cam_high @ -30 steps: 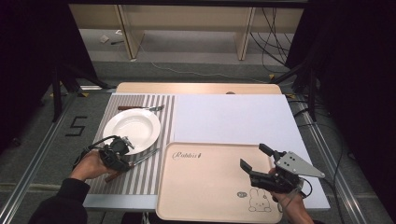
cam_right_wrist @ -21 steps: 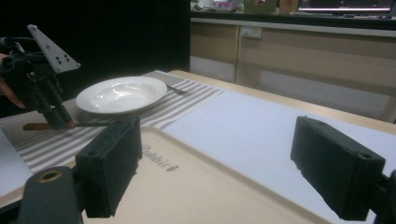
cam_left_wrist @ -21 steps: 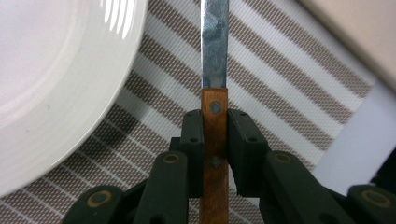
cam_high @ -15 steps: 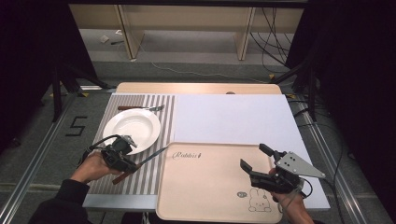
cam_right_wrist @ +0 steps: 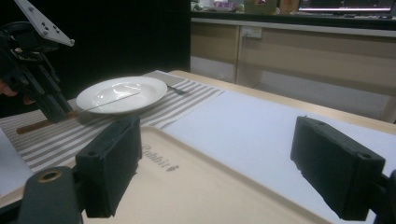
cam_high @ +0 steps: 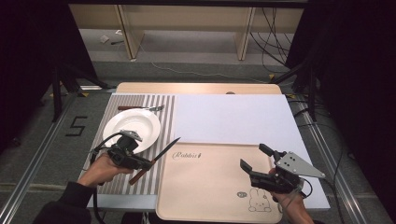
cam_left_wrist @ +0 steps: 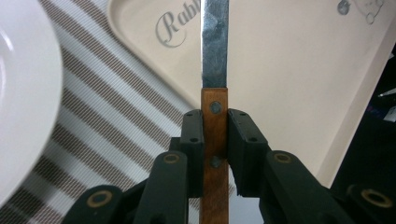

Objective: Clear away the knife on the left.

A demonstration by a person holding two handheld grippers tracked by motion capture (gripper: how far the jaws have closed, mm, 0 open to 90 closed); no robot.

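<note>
My left gripper [cam_high: 145, 163] is shut on the wooden handle of a knife [cam_high: 166, 149]. It holds the knife just above the striped placemat [cam_high: 164, 108], to the right of the white plate [cam_high: 133, 126]. The blade tip reaches the left edge of the beige tray [cam_high: 215, 196]. In the left gripper view the handle [cam_left_wrist: 215, 116] stands pinched between the jaws [cam_left_wrist: 215, 128], and the blade points over the tray [cam_left_wrist: 289, 70]. My right gripper [cam_high: 253, 156] hovers open and empty over the tray's right part, and its jaws [cam_right_wrist: 224, 168] stand wide apart.
A fork [cam_high: 140, 108] lies on the placemat behind the plate. A white sheet [cam_high: 233, 116] covers the table behind the tray. The right gripper view has the plate [cam_right_wrist: 121, 93] and the left gripper [cam_right_wrist: 42, 93] at the left.
The left gripper has risen and moved right with the knife, and the blade tip now reaches the tray's edge. The right gripper has stayed still.
</note>
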